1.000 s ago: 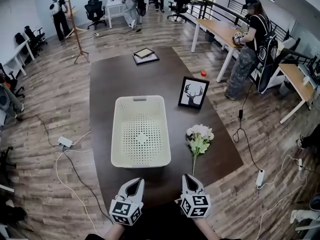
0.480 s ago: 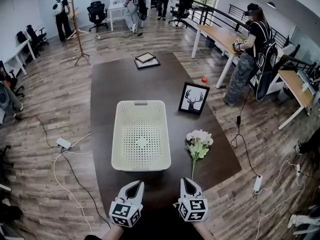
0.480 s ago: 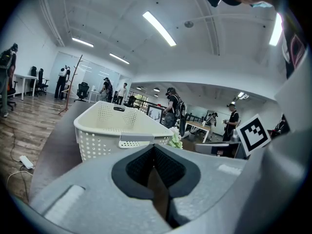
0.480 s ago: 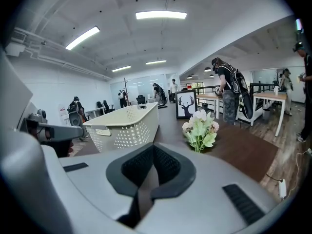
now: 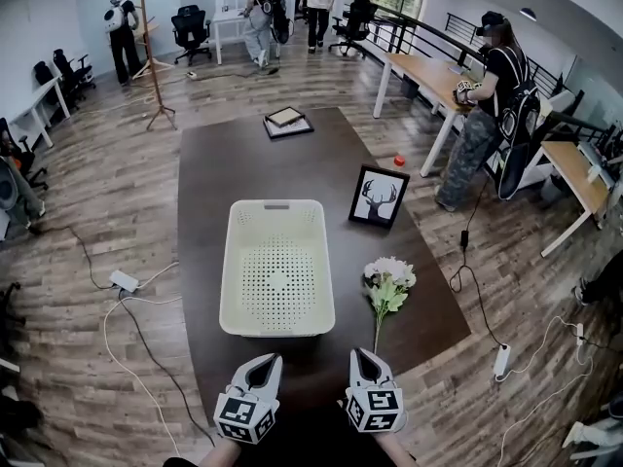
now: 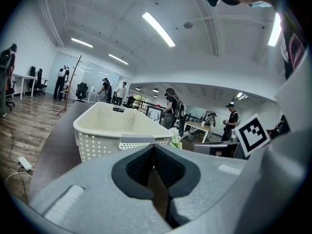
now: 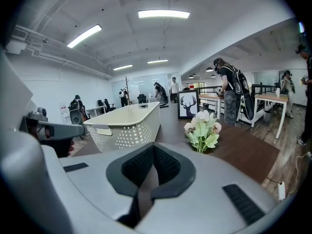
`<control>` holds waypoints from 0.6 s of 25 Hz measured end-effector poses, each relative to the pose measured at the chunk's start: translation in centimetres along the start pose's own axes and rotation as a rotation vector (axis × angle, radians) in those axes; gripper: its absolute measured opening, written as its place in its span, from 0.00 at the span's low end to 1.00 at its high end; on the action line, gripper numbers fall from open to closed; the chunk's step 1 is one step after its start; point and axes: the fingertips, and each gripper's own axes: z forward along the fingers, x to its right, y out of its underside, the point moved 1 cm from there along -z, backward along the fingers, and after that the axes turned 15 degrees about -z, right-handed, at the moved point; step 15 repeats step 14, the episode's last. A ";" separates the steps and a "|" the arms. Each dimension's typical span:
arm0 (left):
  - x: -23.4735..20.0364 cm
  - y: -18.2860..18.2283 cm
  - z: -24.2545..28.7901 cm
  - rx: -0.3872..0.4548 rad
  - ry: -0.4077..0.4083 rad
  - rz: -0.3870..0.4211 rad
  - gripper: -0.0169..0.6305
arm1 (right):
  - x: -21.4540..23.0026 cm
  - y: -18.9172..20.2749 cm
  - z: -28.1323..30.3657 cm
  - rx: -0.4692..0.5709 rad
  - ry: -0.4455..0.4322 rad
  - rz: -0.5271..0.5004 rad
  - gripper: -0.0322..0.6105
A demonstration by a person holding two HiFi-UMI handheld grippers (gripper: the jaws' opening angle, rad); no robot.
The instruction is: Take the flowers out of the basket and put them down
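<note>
Right gripper (image 5: 363, 355) is now seen drawn slightly back and leftward from the stem end, where its tip was sitting a second ago; little else is shifted. Flowers (image 5: 388, 278) are laid flat on the table (image 5: 243, 154), just right of the basket (image 5: 276, 205), blooms pointed away, stem toward the person. Basket is seen empty. Both pairs of jaws are pressed together with nothing between them; left gripper (image 5: 265, 360) is held near the table's front edge. Task is judged done; no further handling is thought needed.
</note>
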 end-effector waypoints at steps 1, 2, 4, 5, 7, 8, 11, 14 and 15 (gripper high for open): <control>0.0 0.0 0.1 -0.001 0.002 0.002 0.04 | 0.0 0.0 0.1 0.000 -0.001 0.001 0.06; 0.0 0.1 0.1 -0.002 0.004 0.004 0.04 | 0.0 0.0 0.1 0.000 -0.001 -0.001 0.06; 0.0 0.0 0.2 -0.002 0.005 0.005 0.04 | 0.0 0.0 0.3 -0.003 -0.002 -0.010 0.06; 0.0 0.0 0.1 -0.002 0.004 0.005 0.04 | -0.1 0.0 0.3 -0.005 -0.003 -0.017 0.06; -0.1 -0.1 0.1 -0.002 0.001 0.000 0.04 | -0.2 0.0 0.3 -0.009 -0.005 -0.027 0.06; -0.1 -0.1 0.1 -0.003 0.002 0.000 0.04 | -0.3 0.0 0.3 -0.011 -0.007 -0.028 0.06; -0.1 -0.1 0.2 -0.007 0.007 0.002 0.04 | -0.4 0.2 0.5 -0.017 -0.010 -0.025 0.06; -0.2 0.0 0.3 -0.011 0.013 0.005 0.04 | -0.5 0.3 0.7 -0.021 -0.011 -0.022 0.06; -0.2 0.0 0.3 -0.011 0.013 0.005 0.04 | -0.5 0.3 0.7 -0.021 -0.011 -0.022 0.06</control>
